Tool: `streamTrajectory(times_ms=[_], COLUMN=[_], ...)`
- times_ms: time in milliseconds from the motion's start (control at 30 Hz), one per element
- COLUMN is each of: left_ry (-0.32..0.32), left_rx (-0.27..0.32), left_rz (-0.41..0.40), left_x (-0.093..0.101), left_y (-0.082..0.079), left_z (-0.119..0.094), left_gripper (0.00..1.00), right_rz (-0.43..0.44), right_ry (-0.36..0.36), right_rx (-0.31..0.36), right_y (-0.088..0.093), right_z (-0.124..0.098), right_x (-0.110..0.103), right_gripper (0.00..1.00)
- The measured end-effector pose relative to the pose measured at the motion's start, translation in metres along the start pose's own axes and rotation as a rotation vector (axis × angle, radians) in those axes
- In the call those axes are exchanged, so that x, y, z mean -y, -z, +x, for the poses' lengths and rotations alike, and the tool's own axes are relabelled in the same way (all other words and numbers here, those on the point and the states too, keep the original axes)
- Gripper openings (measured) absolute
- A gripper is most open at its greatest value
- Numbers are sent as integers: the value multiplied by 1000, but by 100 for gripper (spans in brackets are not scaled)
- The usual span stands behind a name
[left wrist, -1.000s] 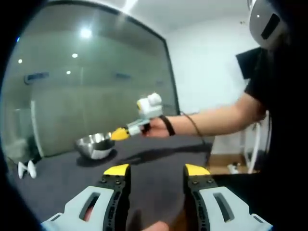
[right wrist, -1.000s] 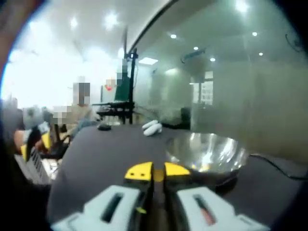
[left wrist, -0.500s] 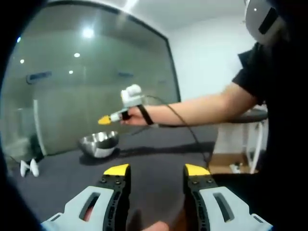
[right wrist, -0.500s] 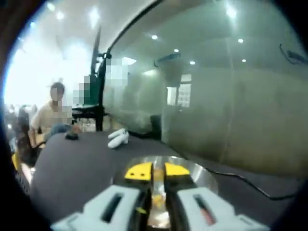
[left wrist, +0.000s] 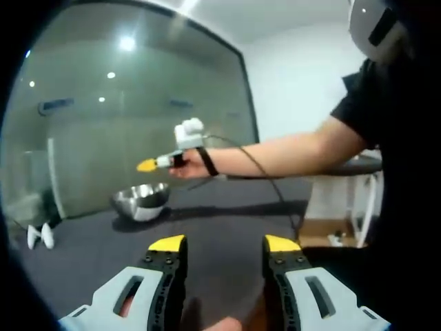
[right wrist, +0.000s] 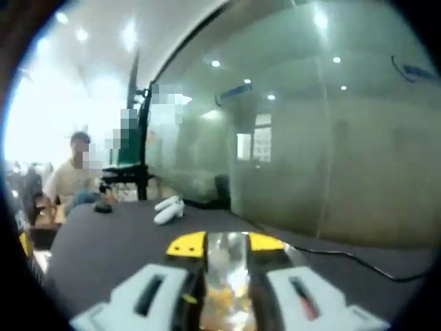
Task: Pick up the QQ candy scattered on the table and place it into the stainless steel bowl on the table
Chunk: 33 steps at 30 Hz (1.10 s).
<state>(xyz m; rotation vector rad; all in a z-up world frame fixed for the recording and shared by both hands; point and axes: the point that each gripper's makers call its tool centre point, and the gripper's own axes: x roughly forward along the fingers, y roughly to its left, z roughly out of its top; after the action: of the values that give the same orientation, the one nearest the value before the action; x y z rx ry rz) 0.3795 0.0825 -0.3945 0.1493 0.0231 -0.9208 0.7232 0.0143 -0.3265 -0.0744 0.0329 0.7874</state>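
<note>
A dark table [left wrist: 227,227] is backed by a glass wall [left wrist: 124,117]; the stainless steel bowl [left wrist: 141,200] is set near it. Both grippers' jaws are spread: left gripper [left wrist: 224,243] over bare tabletop, right gripper [right wrist: 227,243] above the bowl.

I count two claws: my left claw [left wrist: 225,245], jaws apart, and my right claw [right wrist: 226,243], jaws parted a little, the latter seen also in the left gripper view with one hand [left wrist: 185,167] on it. One stainless steel bowl [left wrist: 141,200] stands on one dark counter [left wrist: 220,231]. Yellow-orange candies [right wrist: 224,298] lie in the bowl between my right claw's jaws; too blurred for me to number. Two white controllers [right wrist: 168,209] lie side by side on the counter. One black cable [right wrist: 351,256] runs across it. One seated person [right wrist: 72,181] is at far left.
</note>
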Motion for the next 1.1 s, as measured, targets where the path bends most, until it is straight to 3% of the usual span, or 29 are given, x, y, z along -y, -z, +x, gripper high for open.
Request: streamTrajectory(times_ms=[833,967,1100], left_ry=[8,4,3], left_rx=[-7,-3,1], left_rz=[8,7,5], left_x=[4,2,0], left_y=[0,-1,-1], left_z=[1,0,1], left_gripper=[45,45,45], right_rz=[-26,-8,-9], right_ry=[-23,-27,-19], right_rx=[-22,11,18], right_y=[-1,-2,12], right_z=[-27,-60,-109], right_x=[-12,-19,-33], right_gripper=[21,22,22])
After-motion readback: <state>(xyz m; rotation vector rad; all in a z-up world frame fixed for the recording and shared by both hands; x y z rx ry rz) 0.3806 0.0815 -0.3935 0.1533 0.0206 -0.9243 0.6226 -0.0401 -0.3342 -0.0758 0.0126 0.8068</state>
